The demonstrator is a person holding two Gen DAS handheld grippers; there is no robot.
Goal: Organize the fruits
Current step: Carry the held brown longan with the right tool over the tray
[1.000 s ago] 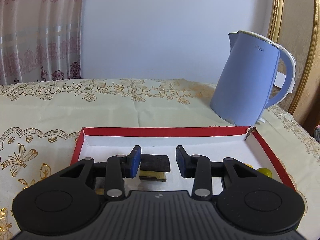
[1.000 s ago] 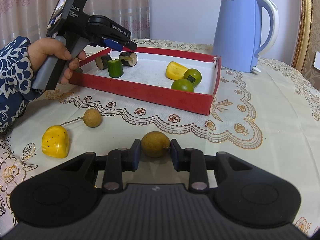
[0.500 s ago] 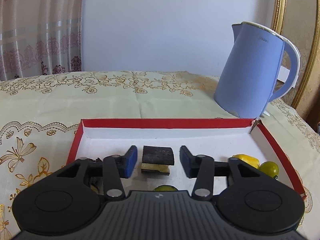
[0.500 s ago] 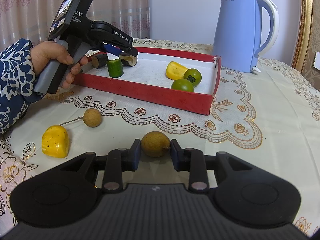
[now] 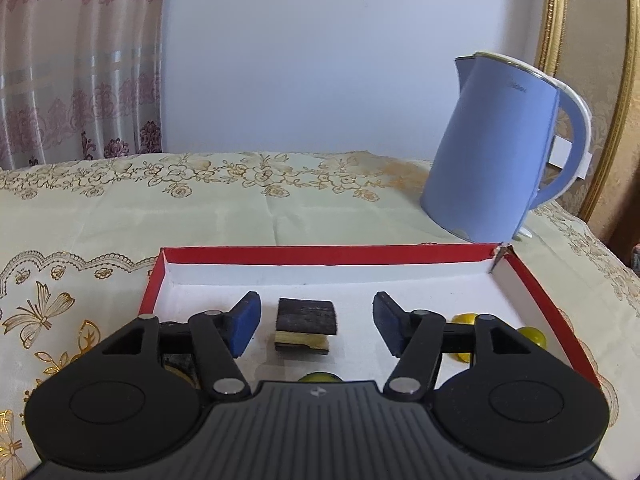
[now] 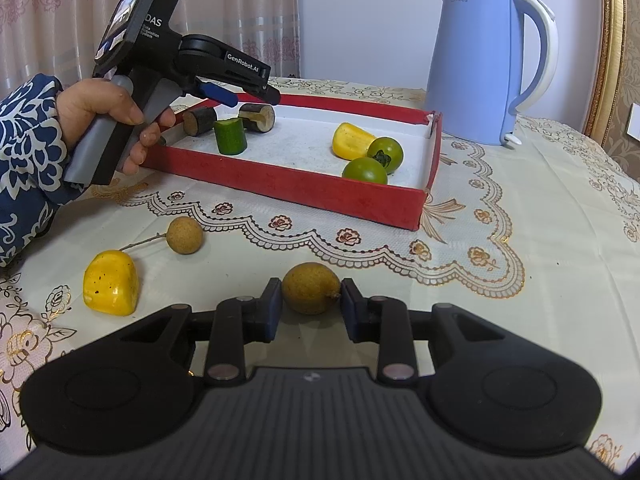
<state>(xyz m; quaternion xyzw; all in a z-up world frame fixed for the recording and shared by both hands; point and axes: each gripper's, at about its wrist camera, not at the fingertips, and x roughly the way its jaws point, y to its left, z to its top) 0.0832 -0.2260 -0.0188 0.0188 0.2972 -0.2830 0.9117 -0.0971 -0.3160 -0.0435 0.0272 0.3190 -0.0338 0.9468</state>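
Fruit lies both in and out of the red tray (image 6: 280, 184) on your embroidered tablecloth (image 6: 520, 240). Your right gripper (image 6: 311, 304) sits low at the near edge of the table with its blue pads set on either side of a small yellow-brown lemon (image 6: 311, 288); the pads look to be touching it or just beside it, and the lemon appears to rest on the cloth. To its left, near you, lie a yellow pepper piece (image 6: 110, 282) and, just beyond it, a round tan longan (image 6: 185, 235) on a thin stem.

Your left gripper (image 5: 316, 324) hangs over the left part of the tray with its jaws well apart, holding nothing. Between its pads in the wrist view, lying on the white tray floor, is a dark eggplant chunk (image 5: 306, 326) with a pale cut face. From the right view, a second eggplant piece (image 6: 199, 121) and an upright green cucumber piece (image 6: 229, 137) stand close beside it.

At the right end of the tray sit a yellow pepper slice (image 6: 351, 141) and two green tomatoes (image 6: 385, 154), all close together. A blue kettle (image 6: 480, 68) stands on the cloth beyond the tray's far right corner.
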